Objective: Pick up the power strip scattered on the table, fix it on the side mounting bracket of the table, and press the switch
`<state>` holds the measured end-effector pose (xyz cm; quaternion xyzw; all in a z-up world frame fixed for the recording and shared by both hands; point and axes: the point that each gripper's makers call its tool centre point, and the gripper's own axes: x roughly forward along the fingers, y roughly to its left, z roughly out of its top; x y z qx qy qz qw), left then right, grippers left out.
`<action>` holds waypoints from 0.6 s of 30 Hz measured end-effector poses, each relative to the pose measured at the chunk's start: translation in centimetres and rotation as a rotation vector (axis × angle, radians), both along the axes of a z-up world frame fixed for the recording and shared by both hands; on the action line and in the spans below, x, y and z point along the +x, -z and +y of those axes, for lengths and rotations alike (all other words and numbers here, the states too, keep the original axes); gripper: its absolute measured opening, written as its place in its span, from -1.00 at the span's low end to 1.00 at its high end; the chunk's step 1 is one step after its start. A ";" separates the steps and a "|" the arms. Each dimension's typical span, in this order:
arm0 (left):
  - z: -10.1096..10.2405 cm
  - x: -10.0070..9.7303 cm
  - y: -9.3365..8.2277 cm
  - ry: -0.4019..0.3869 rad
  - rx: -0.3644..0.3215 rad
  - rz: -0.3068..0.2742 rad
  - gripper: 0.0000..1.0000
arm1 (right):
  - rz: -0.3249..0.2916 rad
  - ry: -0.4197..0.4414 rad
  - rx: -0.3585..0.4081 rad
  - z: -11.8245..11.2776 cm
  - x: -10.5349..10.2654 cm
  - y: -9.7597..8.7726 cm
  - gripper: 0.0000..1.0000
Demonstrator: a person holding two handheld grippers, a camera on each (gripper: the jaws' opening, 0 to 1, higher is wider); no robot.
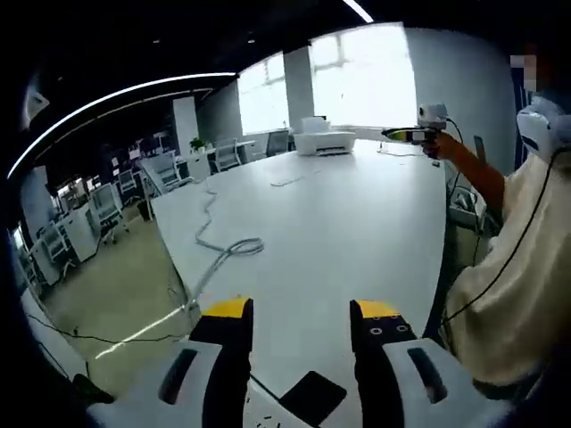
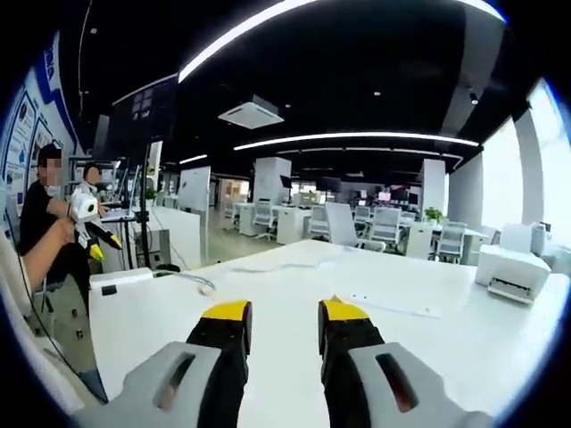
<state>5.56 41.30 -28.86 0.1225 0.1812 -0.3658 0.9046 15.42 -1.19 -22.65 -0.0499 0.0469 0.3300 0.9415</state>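
A white power cable [image 1: 225, 251] snakes along the left side of the long white table [image 1: 357, 223] and ends in a loose loop; I cannot make out the strip's body. My left gripper [image 1: 301, 309] hangs open over the near end of the table, nothing between its yellow-tipped jaws. Far up the right side, a hand holds my right gripper [image 1: 410, 135] above the table edge. In the right gripper view, my right gripper [image 2: 284, 310] is open and empty over the table [image 2: 294, 276]. The left gripper [image 2: 92, 227] shows at left, with a thin cable [image 2: 189, 280] nearby.
A white printer [image 1: 323, 141] [image 2: 512, 268] stands at the table's far end. A flat black object [image 1: 310, 397] lies just under my left jaws. A sheet of paper [image 2: 393, 306] lies on the table. The person in beige [image 1: 513, 267] stands at the right edge. Office chairs [image 2: 375, 227] and desks lie beyond.
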 end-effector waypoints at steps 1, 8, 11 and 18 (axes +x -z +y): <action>-0.3 0.2 -0.5 -0.005 -0.006 -0.016 -0.03 | -0.002 0.005 0.000 -0.3 -0.1 0.0 -0.47; -3.0 1.2 -3.3 -0.052 -0.099 -0.094 -0.02 | -0.018 0.036 0.031 -1.8 -0.6 -0.1 -0.46; -4.1 1.6 -3.8 -0.080 -0.134 -0.128 -0.02 | -0.018 0.044 0.041 -2.2 -0.7 0.1 -0.46; -5.9 2.0 -4.0 -0.123 -0.178 -0.183 -0.03 | -0.030 0.064 0.061 -3.0 -1.0 0.2 -0.46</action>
